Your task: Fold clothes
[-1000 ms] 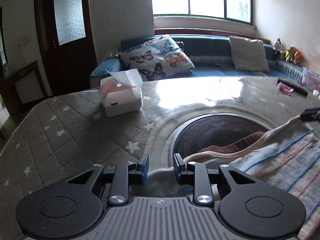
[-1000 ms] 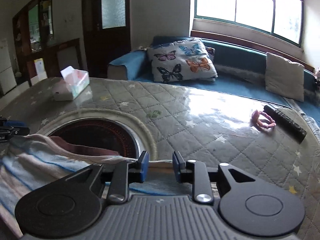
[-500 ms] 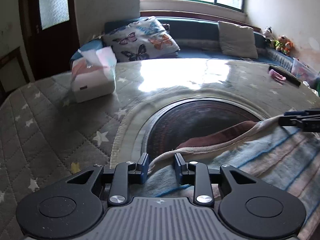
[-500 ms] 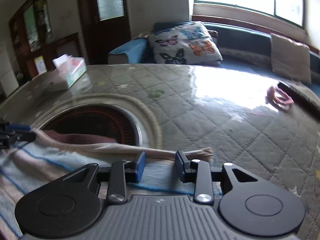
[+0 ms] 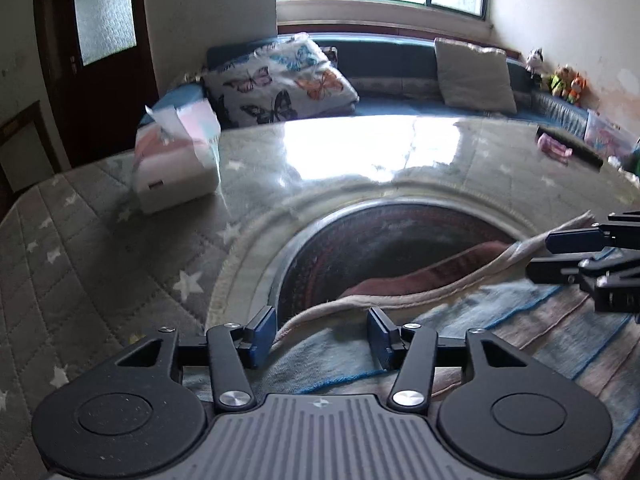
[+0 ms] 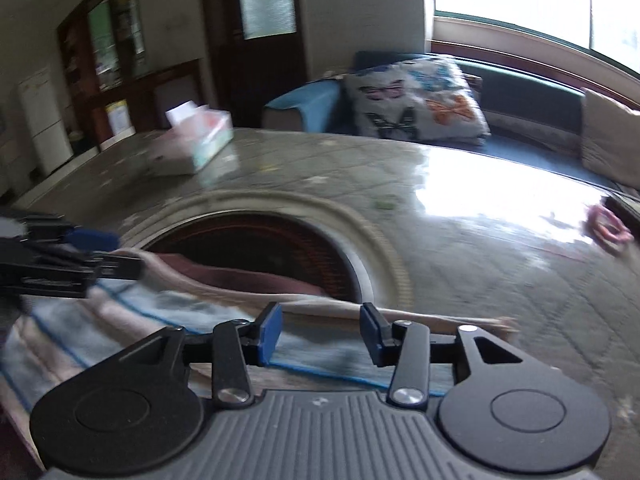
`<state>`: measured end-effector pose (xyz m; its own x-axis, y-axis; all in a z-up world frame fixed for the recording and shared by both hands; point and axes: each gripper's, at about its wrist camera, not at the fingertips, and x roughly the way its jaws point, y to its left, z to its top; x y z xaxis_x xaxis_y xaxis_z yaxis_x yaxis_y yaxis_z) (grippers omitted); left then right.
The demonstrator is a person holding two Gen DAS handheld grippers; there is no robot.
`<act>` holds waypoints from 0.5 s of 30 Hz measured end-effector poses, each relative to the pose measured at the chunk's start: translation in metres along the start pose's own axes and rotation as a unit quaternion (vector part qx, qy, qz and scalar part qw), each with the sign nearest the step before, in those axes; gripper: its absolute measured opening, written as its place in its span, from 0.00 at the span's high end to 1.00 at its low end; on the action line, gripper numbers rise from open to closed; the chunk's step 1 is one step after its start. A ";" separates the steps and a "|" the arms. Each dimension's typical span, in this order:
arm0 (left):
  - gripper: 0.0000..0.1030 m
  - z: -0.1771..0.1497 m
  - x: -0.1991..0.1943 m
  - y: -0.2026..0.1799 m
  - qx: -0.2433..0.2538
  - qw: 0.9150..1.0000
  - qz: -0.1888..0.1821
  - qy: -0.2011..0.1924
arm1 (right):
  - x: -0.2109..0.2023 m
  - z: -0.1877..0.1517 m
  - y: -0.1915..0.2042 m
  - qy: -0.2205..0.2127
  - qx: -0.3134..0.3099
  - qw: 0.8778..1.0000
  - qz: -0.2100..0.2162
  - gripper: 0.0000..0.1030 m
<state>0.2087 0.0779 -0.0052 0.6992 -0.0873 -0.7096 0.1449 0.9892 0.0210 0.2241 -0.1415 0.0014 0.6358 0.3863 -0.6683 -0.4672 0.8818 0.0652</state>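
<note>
Left gripper [image 5: 322, 332] spread wide, blue pads apart, low over the near edge of the towel [image 5: 520, 320] — cream hem running between the fingers, nothing pinched. Right gripper [image 6: 318, 334] likewise spread, pads clear of the towel's [image 6: 120, 320] folded hem just ahead of them. Striped blue-and-pink towel lying flat on the quilted table [image 5: 80, 260], its far edge draped over the dark round inset [image 5: 380, 240] at the table's middle. Tissue box [image 5: 176, 164] well apart at the far left; pink ring [image 6: 606, 226] off at the far right — both on the table. Butterfly cushion [image 5: 280, 80] on the bench beyond.
</note>
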 end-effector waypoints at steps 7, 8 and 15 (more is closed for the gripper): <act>0.43 0.002 0.000 0.006 -0.003 1.000 -0.004 0.002 | 0.013 -0.008 0.047 0.009 -0.061 0.998 0.015 0.50; 0.43 0.002 0.001 0.007 -0.003 1.000 -0.005 0.003 | 0.013 -0.009 0.054 0.009 -0.069 0.997 0.019 0.50; 0.38 0.004 0.003 0.012 -0.014 1.000 -0.011 0.010 | 0.011 -0.014 0.088 0.008 -0.098 0.993 0.064 0.50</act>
<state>0.2152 0.0895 -0.0045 0.6825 -0.1063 -0.7231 0.1401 0.9901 -0.0134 0.1812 -0.0632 -0.0100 0.5544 0.4865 -0.6752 -0.6551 0.7555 0.0065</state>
